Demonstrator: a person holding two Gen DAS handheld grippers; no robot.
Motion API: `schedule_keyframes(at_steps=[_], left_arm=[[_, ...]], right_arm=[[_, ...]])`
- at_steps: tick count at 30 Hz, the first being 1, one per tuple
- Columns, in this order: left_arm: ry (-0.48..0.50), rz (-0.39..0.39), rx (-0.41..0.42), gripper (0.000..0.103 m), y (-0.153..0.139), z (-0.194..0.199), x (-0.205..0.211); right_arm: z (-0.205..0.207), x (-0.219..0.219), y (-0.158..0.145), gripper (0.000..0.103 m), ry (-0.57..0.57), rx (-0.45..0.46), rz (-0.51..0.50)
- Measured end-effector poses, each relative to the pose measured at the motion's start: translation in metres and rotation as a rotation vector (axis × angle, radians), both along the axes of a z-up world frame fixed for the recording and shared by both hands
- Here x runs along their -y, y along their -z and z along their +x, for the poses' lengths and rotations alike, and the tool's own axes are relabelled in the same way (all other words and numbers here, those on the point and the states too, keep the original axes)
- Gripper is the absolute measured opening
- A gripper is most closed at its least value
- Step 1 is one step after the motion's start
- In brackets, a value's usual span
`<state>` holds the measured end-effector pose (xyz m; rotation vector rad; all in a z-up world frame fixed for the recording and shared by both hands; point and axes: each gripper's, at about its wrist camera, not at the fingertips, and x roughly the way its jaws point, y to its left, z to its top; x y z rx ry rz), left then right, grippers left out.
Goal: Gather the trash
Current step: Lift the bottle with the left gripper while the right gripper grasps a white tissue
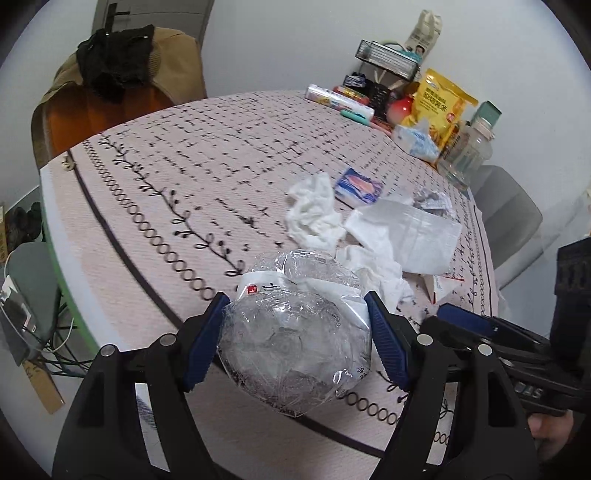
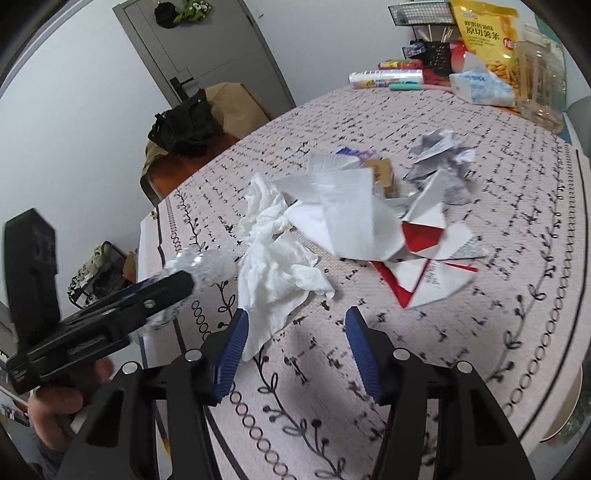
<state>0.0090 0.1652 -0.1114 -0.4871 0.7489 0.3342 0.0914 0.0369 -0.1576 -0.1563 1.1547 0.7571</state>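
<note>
A crumpled plastic wrapper (image 1: 295, 339) is clamped between the fingers of the left gripper (image 1: 297, 339) above the table's (image 1: 166, 177) near edge. The right gripper (image 2: 295, 354) is held open and empty, its left finger touching a crumpled tissue (image 2: 277, 273). More paper scraps (image 2: 424, 251) are strewn toward the table's middle.

The bench (image 2: 480, 314) wears a pale cloth printed with black dashes, vines and loops. On it lie crumpled white tissues (image 2: 277, 273), a flat white sheet (image 2: 347, 210), red-and-white folded paper (image 2: 428, 254) and a crumpled printed paper (image 2: 439, 147). A tissue pack (image 2: 480, 86), yellow snack bag (image 2: 484, 33) and clear jar (image 2: 543, 77) stand at its far edge.
</note>
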Motion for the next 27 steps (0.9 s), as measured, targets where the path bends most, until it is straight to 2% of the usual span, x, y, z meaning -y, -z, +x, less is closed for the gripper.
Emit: schedule_keyframes(at_steps=[7, 11, 12, 13, 15, 17, 22, 27], left_arm=[[-0.058, 0.006, 0.015, 0.074, -0.005, -0.014, -0.019], [-0.093, 0.008, 0.021, 0.074, -0.007, -0.023, -0.031], [-0.1, 0.007, 0.021, 0.074, -0.007, -0.025, -0.033], [-0.102, 0.007, 0.021, 0.074, -0.007, -0.026, -0.034], [-0.103, 0.006, 0.021, 0.074, -0.008, -0.025, -0.035], [-0.092, 0.011, 0.025, 0.074, -0.009, -0.023, -0.03], [-0.053, 0.012, 0.042, 0.074, -0.013, -0.01, -0.015], [0.014, 0.025, 0.075, 0.074, -0.027, 0.013, 0.011]], right_arm=[[-0.002, -0.021, 0.002, 0.054, -0.034, -0.004, 0.012], [-0.005, -0.034, 0.014, 0.054, -0.055, -0.017, -0.033], [-0.004, -0.036, 0.019, 0.049, -0.054, -0.019, -0.047], [-0.003, -0.038, 0.024, 0.029, -0.054, -0.023, -0.061], [0.0, -0.036, 0.029, 0.01, -0.036, -0.024, -0.077], [0.002, -0.03, 0.024, 0.006, -0.03, -0.026, -0.053], [-0.002, -0.012, -0.005, 0.005, -0.034, 0.01, -0.008], [-0.007, 0.019, -0.039, 0.005, -0.003, 0.09, 0.003]])
